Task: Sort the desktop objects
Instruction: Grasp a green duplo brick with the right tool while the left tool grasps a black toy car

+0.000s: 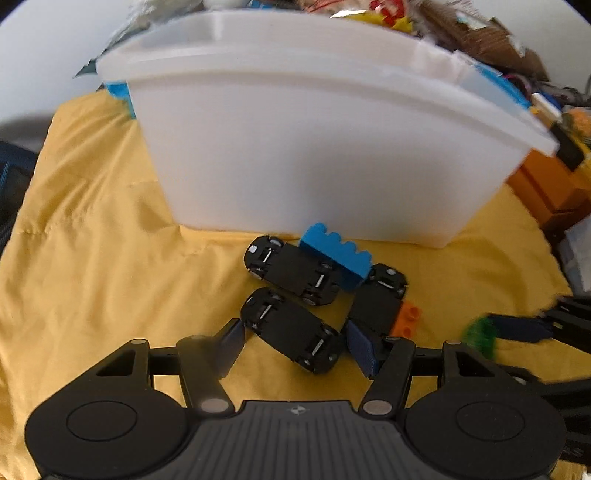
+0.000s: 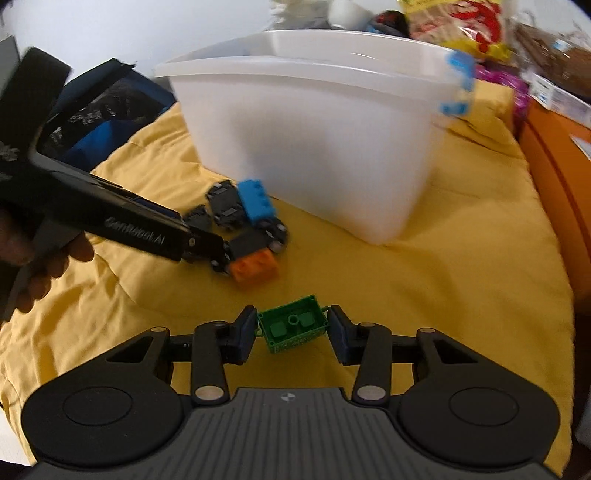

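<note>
Three black toy cars lie upside down on the yellow cloth in front of a white bin (image 1: pixel 314 155). In the left wrist view the nearest car (image 1: pixel 291 328) sits between the fingers of my left gripper (image 1: pixel 295 336), which is open and not touching it. A blue brick (image 1: pixel 338 258) leans on the far car (image 1: pixel 291 273), and an orange brick (image 1: pixel 406 319) lies beside the third car (image 1: pixel 376 299). My right gripper (image 2: pixel 291 330) is shut on a green brick (image 2: pixel 293 326), held with its hollow underside up. That green brick (image 1: pixel 480 336) shows blurred at the right in the left wrist view.
The white bin (image 2: pixel 314 147) stands on the yellow cloth (image 2: pixel 443 295), close behind the toys. Orange boxes (image 2: pixel 554 166) line the right edge and snack bags (image 2: pixel 461 26) are piled behind. A hand (image 2: pixel 37 266) holds the left gripper (image 2: pixel 207 243) over the cars.
</note>
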Action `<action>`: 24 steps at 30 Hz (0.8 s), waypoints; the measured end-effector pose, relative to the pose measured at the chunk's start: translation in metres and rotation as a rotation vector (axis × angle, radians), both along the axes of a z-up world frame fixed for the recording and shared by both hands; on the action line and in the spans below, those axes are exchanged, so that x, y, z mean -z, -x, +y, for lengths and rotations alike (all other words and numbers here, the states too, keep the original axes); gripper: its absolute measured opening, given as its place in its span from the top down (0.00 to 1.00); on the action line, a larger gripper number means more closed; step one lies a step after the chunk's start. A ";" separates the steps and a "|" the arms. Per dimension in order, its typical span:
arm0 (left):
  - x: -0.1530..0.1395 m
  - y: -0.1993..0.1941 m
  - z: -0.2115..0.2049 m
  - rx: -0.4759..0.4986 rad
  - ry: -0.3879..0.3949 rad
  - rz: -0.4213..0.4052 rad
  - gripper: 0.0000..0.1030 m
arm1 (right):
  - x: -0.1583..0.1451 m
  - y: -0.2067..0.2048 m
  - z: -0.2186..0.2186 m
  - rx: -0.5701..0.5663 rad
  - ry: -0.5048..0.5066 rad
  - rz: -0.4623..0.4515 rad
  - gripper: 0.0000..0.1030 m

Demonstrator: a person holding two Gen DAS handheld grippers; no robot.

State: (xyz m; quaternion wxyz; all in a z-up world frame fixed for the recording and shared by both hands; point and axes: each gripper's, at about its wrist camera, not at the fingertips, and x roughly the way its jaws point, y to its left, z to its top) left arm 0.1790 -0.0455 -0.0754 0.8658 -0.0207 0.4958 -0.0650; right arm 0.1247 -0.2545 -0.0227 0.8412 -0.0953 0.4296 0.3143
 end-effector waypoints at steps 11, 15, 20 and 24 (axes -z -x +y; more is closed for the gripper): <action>0.003 0.017 0.016 0.125 -0.081 -0.032 0.38 | 0.006 0.008 -0.011 0.035 -0.014 0.016 0.56; -0.002 0.014 0.025 0.064 -0.051 -0.031 0.37 | 0.003 0.009 -0.009 0.031 -0.021 0.015 0.56; 0.001 0.004 0.028 -0.031 0.010 -0.005 0.38 | 0.002 0.009 0.000 0.019 -0.018 0.012 0.56; -0.001 0.021 0.013 0.144 -0.102 -0.057 0.38 | 0.002 0.011 0.003 0.016 -0.021 0.009 0.56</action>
